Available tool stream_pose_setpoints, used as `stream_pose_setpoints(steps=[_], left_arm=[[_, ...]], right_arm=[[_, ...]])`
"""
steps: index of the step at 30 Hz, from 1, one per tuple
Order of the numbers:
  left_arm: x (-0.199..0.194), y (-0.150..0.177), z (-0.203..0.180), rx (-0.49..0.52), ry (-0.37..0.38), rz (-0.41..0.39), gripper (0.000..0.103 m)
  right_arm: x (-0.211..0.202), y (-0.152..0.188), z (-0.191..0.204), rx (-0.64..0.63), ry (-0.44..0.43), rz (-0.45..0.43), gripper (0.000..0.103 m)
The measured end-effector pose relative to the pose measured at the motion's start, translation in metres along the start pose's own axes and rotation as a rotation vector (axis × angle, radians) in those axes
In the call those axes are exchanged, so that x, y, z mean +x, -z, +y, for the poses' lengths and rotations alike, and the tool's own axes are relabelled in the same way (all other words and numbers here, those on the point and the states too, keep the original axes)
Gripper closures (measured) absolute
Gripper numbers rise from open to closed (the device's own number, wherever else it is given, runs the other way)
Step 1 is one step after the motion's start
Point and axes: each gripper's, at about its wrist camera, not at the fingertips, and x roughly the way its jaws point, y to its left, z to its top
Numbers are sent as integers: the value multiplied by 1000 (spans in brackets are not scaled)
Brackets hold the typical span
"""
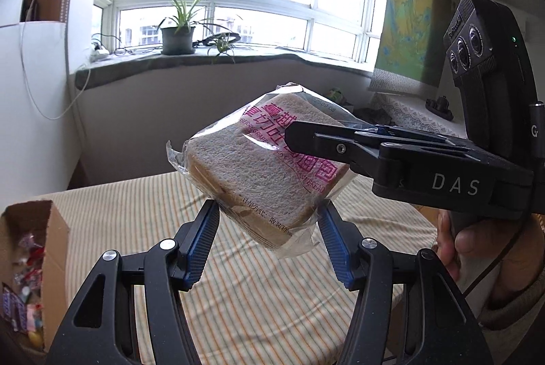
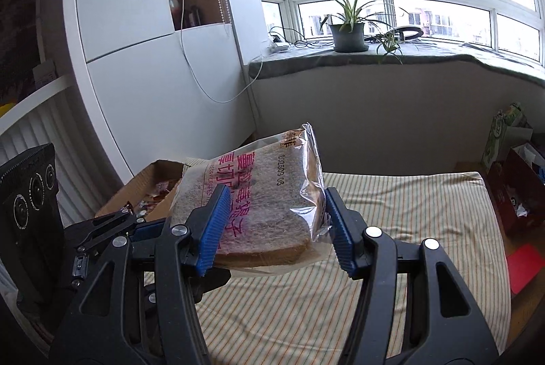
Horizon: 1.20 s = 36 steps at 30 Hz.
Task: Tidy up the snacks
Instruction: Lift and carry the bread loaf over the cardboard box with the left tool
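Note:
A packet of sliced toast bread (image 1: 259, 167) in clear wrap with pink print hangs in the air above the striped table. My right gripper (image 2: 272, 222) is shut on the bread packet (image 2: 262, 194), its blue pads pressing both sides; it reaches in from the right in the left wrist view (image 1: 306, 140). My left gripper (image 1: 269, 228) is open just below the packet, its fingers either side of the packet's lower corner, without squeezing it. In the right wrist view the left gripper's black body (image 2: 112, 225) sits low on the left.
An open cardboard box (image 1: 30, 266) with several wrapped snacks stands at the table's left edge, also in the right wrist view (image 2: 150, 191). The striped tablecloth (image 2: 408, 245) covers the table. Boxes and a red carton (image 2: 521, 194) stand on the right. A potted plant (image 2: 349, 31) sits on the windowsill.

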Motion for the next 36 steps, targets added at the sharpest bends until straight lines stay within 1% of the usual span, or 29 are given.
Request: stream_pose_setpoints(steps=[6, 10, 14, 21, 28, 31, 36], left_arm=[[-24, 10, 11, -7, -21, -40, 44], [-40, 16, 26, -29, -50, -61, 44], [-55, 21, 53, -65, -88, -78, 44], [-86, 36, 106, -144, -190, -104, 44], [-125, 51, 152, -209, -330, -130, 44], [-139, 52, 166, -226, -376, -143, 44], [-149, 54, 184, -241, -421, -153, 44]], right_arm=[[2, -1, 31, -22, -26, 1, 44], [16, -4, 58, -54, -57, 12, 44], [38, -9, 92, -90, -102, 29, 44], [84, -16, 161, -163, -213, 62, 44], [117, -26, 229, -229, -347, 75, 44], [125, -32, 249, -256, -380, 70, 44], [141, -37, 265, -264, -408, 82, 44]])
